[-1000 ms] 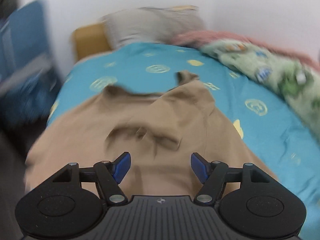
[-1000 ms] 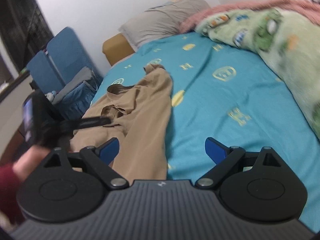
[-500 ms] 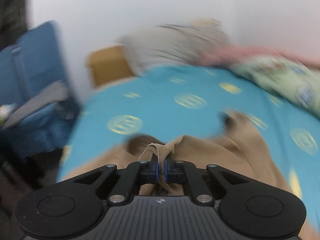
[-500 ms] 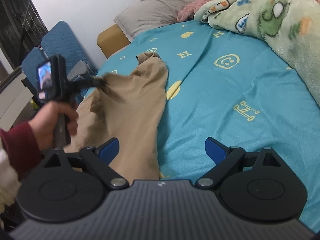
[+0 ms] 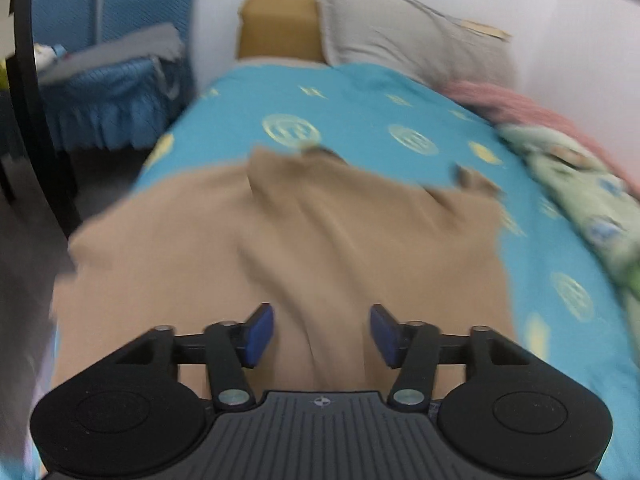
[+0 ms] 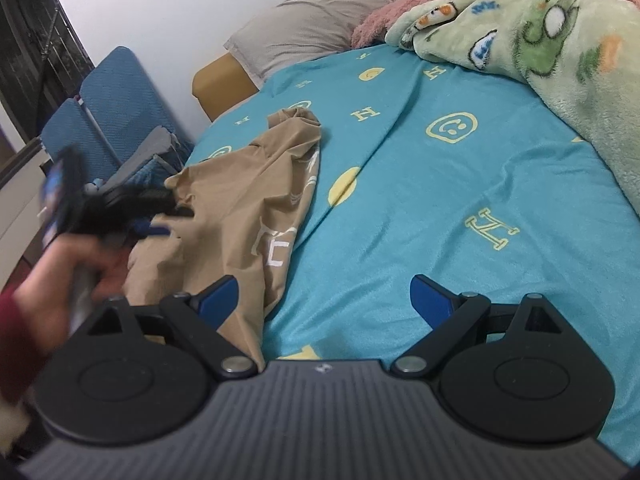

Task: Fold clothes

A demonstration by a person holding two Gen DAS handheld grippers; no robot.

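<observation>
Half a second ago the left gripper (image 5: 322, 332) was pinched on a fold of the tan shirt (image 5: 304, 240); now its jaws are opening with only loose cloth lying under the gap, so that pull looks finished. The shirt lies rumpled at the bed's (image 6: 460, 208) nine o'clock side. The right gripper (image 6: 324, 300) hangs spread wide and empty at the shirt's four o'clock.
</observation>
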